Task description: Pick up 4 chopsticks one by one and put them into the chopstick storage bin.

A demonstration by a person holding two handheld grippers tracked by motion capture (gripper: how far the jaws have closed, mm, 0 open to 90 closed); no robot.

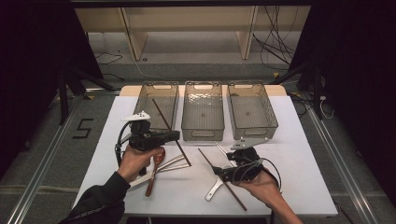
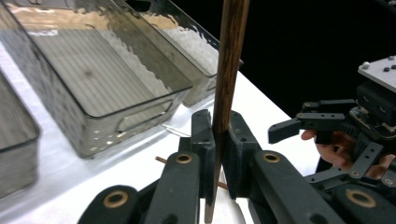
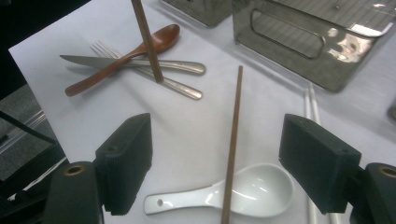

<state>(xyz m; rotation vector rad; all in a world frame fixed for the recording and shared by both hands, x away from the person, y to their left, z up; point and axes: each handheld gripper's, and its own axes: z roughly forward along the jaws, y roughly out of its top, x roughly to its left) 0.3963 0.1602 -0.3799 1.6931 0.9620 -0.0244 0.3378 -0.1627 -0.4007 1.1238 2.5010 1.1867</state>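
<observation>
Chopstick (image 2: pixel 229 65) number one is pinched in my left gripper (image 1: pixel 175 135), jaws pressed tight on it near its lower end, the long part slanting up and away over the leftmost bin (image 1: pixel 157 103). Thin, stiff wooden rod, light, smooth finish, so my guess is it can pivot or slide in the pads if I swing fast. A hold nearer the middle would lever less.

Below and beside that gripper on the desk (image 1: pixel 289 177): wooden spoon (image 3: pixel 126 56), knife (image 3: pixel 93 60) and fork (image 3: pixel 177 86), stacked crosswise, touching each other.

Middle bin (image 1: pixel 203 112) and right bin (image 1: pixel 252 109) sit ahead of both grippers; all three look empty apart from the raised chopstick crossing over the left one.

Right gripper (image 3: pixel 217 163) has jaws spread wide, nothing pinched. Second chopstick (image 3: pixel 233 140) lies flat on the desk directly between the open jaws, running away from the gripper, its near part resting across the white ceramic spoon (image 3: pixel 243 191). That spoon is likely slick and chippable, so I'd grab the stick beyond the bowl, at mid-length, pads square across it. A pale pair of sticks (image 3: pixel 310 105) lies just beside the outer jaw.
</observation>
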